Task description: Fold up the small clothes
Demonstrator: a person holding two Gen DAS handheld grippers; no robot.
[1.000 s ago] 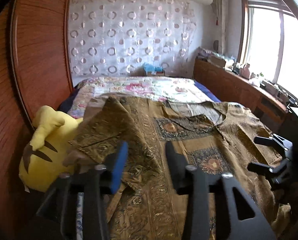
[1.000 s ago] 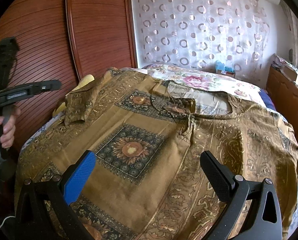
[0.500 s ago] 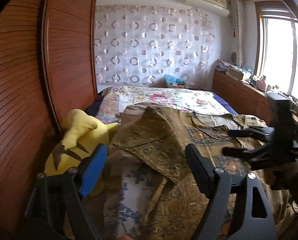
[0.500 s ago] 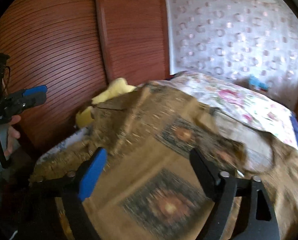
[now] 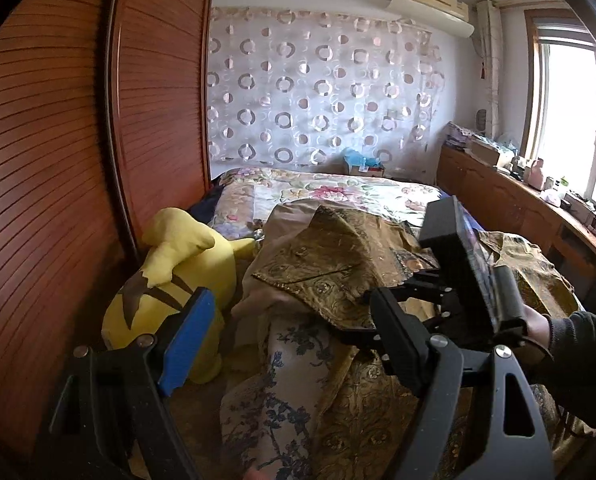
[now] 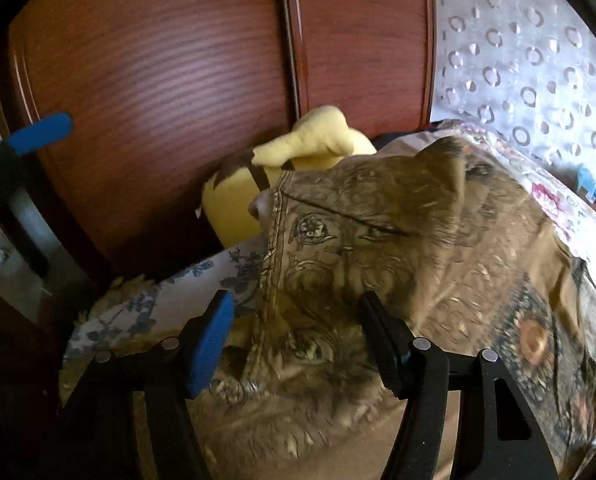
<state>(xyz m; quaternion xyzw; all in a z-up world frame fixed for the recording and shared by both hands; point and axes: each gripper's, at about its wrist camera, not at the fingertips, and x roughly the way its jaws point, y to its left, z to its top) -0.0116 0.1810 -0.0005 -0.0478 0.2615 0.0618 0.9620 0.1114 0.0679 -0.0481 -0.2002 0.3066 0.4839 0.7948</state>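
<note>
In the left wrist view, the left gripper (image 5: 293, 344) is hanging with its jaws standing apart, the blue pad and the black pad both clear of any cloth; nothing is lying between them but the bed's blue-flowered sheet (image 5: 285, 392) farther down. Its jaws have just been opening. Just beyond it, the brown patterned shirt (image 5: 322, 264) is lying spread over the bed, one sleeve folded inward so that its hemmed cuff edge is sitting on top of the shirt's body.

The right gripper (image 6: 293, 340) is reaching in over that same folded part of the shirt (image 6: 378, 240). Its jaws have just been closing, yet they are standing apart, with the sleeve's brown cloth showing in the gap below them – the pads are not pressing on it as far as the blurred right wrist view lets one tell. From the left side, this gripper's black body and a dark sleeve (image 5: 578, 340) are showing at the right of the frame (a hand is gripping its handle there).

Beside the shirt, on the wardrobe side, a yellow plush toy (image 5: 169, 280) with brown stripes is lying against the red-brown slatted wardrobe doors (image 5: 57, 160). Farther back, a floral bedspread (image 5: 326, 196) is covering the rest of the bed – behind it a sheer curtain (image 5: 318, 92) with ring patterns is hanging, an air conditioner (image 5: 430, 4) is sitting high on the wall, and a wooden cabinet (image 5: 498, 200) is running under the bright window (image 5: 570, 120).
</note>
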